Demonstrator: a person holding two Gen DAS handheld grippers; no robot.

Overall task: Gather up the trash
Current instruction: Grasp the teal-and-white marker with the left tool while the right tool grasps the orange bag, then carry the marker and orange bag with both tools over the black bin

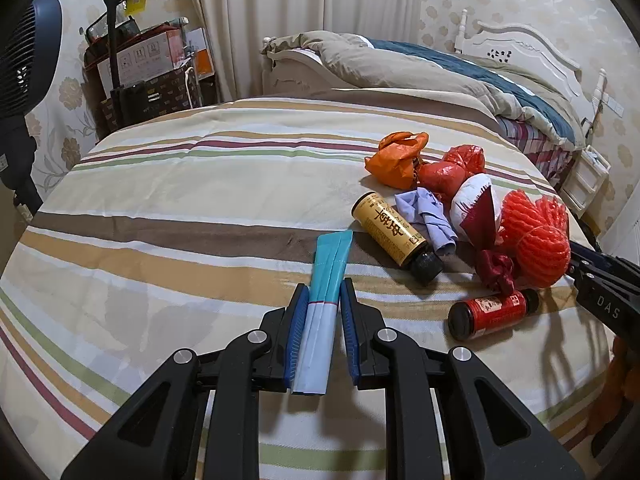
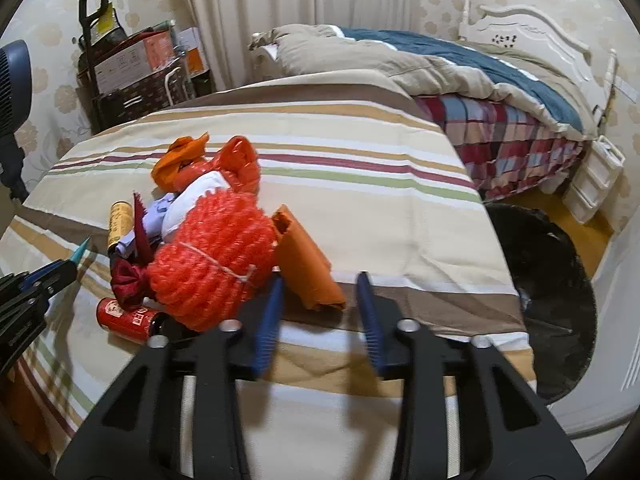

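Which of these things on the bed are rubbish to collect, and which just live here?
Trash: teal wrapper (in left gripper), yellow bottle, red bottle, red foam net, orange bag, red bag, orange packet.
Just there: fan, quilt, stacked boxes, headboard.

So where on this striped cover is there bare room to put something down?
Bare striped cover left of the gold bottle, and again right of the orange packet toward the plaid sheet. Crowded around the red mesh ball.
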